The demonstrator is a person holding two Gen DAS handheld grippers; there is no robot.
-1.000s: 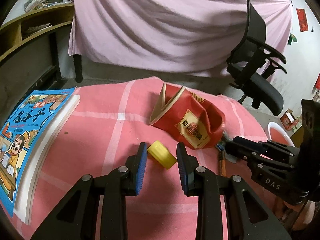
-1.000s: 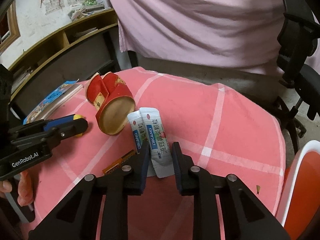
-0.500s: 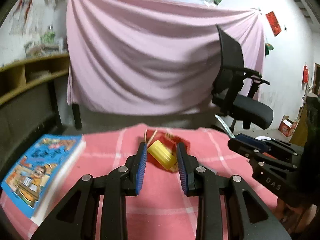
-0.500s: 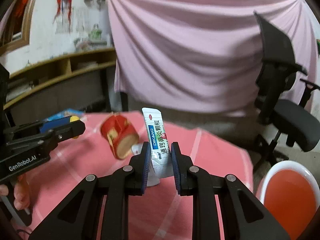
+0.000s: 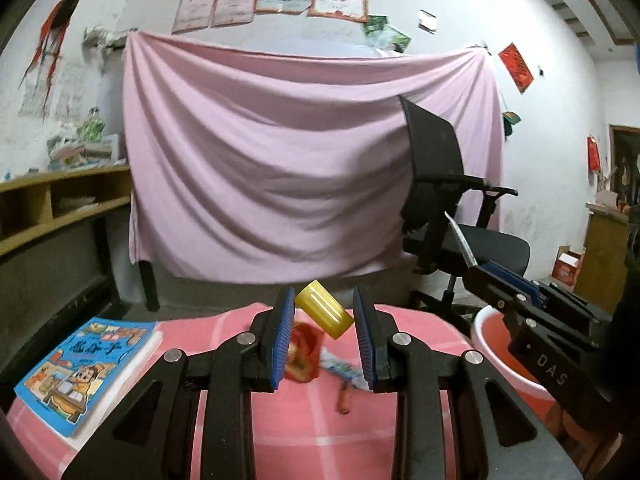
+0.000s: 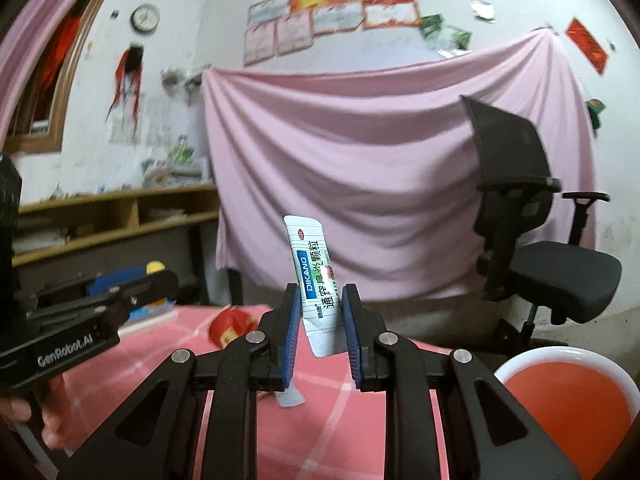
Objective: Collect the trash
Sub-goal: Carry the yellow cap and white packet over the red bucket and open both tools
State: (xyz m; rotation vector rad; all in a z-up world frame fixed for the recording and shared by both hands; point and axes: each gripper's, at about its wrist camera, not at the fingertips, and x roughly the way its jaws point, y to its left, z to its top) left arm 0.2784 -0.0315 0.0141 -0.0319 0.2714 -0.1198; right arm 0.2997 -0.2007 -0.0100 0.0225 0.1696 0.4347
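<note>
Yellow cap (image 5: 323,309), sachet (image 6: 316,280) now aloft

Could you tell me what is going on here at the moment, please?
A person is clearing trash off a table with a pink checked cloth, one gripper in each hand. The left gripper is shut on a yellow cap, the right gripper on a white sachet, both lifted clear. A red basin waits at the right. A crumpled red carton lies on the cloth.

Open air ahead; office chair (image 6: 532,216) stands beside the basin (image 6: 568,360).
</note>
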